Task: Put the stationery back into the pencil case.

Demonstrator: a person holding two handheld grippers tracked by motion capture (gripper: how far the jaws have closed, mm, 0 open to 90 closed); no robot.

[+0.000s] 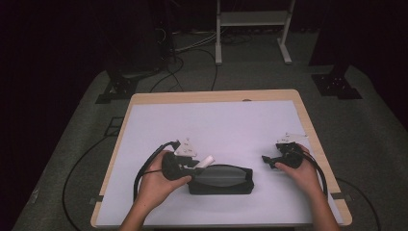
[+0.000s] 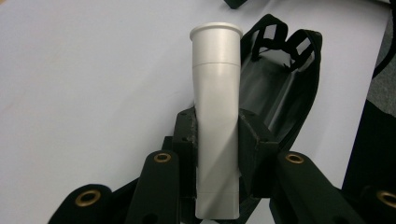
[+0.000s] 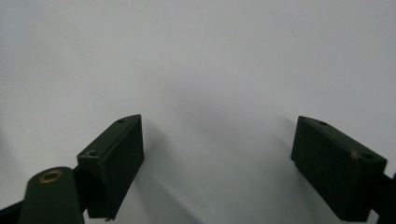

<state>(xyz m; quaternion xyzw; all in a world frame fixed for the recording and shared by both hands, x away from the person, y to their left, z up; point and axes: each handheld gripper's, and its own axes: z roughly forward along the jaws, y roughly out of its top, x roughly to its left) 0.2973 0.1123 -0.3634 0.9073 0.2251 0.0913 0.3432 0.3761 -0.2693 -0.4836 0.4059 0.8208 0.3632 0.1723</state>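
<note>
My left gripper (image 1: pixel 196 164) (image 2: pixel 217 140) is shut on a white tube (image 2: pixel 216 107) with a capped end, which points away from me. In the high view the white tube (image 1: pixel 207 161) pokes out over the left end of a black pouch (image 1: pixel 221 179) lying on the table. The left gripper view shows the pouch (image 2: pixel 285 79) open, its dark inside and strap loops just beyond the tube. My right gripper (image 1: pixel 268 160) (image 3: pixel 217 163) stands open to the right of the pouch, jaws wide apart over bare white surface.
A white mat (image 1: pixel 216 125) covers most of the wooden table (image 1: pixel 216 95). Cables trail from both grippers off the near edge. Beyond the table stand a white metal frame (image 1: pixel 252 29) and black stand feet (image 1: pixel 337 84) on grey floor.
</note>
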